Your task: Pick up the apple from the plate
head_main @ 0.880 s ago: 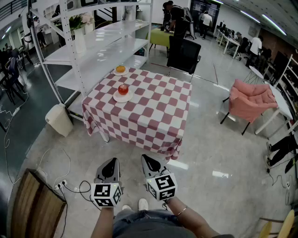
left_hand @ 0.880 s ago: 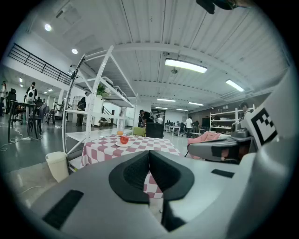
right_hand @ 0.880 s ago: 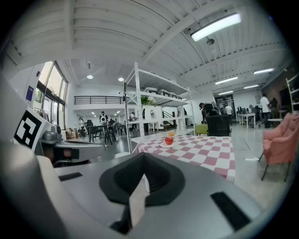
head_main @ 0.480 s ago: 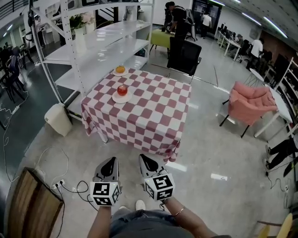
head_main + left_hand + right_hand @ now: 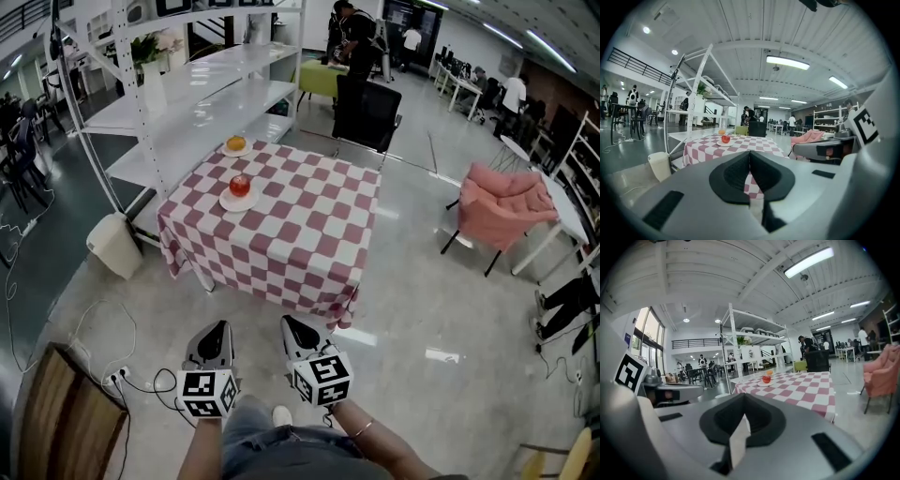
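A red apple [image 5: 240,184] rests on a white plate [image 5: 238,201] at the far left of a table under a red-and-white checked cloth [image 5: 281,234]. Behind it an orange [image 5: 235,142] lies on a second plate. Both grippers hang low over the floor, well short of the table. My left gripper [image 5: 219,326] is shut and empty, and so is my right gripper [image 5: 291,322]. The left gripper view looks past its shut jaws [image 5: 749,152] to the distant apple [image 5: 725,138]. In the right gripper view the apple [image 5: 766,379] stands far beyond the shut gripper [image 5: 743,393].
White metal shelving [image 5: 197,84] stands behind the table on the left, with a black chair [image 5: 370,112] at its far side. A white bin [image 5: 112,246] sits by the table's left corner, and a pink armchair [image 5: 502,206] to the right. Cables and a wooden chair [image 5: 66,417] lie at lower left.
The view has shifted: table and apple now sit a little further left and higher in the head view. Both grippers keep their place low in front of the person, still shut.
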`<state>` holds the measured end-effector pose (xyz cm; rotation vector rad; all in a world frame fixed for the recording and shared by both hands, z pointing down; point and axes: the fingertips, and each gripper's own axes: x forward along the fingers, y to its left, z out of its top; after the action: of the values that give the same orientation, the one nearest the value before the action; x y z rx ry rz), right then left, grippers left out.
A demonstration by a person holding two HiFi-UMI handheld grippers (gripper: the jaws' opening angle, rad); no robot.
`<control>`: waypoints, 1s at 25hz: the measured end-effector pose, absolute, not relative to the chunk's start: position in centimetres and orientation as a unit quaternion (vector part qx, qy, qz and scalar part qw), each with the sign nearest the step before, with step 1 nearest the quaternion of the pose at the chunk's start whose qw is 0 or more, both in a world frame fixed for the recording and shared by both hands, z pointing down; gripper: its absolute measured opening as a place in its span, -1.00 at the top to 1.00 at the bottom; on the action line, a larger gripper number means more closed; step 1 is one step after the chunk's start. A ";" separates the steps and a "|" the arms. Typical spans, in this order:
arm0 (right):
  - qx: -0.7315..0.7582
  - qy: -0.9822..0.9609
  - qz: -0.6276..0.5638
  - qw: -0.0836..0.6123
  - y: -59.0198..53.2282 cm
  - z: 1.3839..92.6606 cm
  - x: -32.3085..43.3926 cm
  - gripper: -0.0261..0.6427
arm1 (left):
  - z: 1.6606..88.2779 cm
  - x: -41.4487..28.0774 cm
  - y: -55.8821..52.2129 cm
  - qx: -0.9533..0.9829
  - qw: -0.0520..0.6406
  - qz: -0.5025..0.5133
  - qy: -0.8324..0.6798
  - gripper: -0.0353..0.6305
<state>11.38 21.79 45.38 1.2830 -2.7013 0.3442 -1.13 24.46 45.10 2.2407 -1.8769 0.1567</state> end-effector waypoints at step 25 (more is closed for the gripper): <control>0.467 -0.871 0.132 0.070 10.5 46.7 10.3 0.89 | 46.2 -4.0 11.9 0.772 0.113 0.056 -0.624 0.84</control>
<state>10.26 10.49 46.66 1.4066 -2.6214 0.3975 -4.02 11.90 46.20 2.2641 -1.8303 0.1629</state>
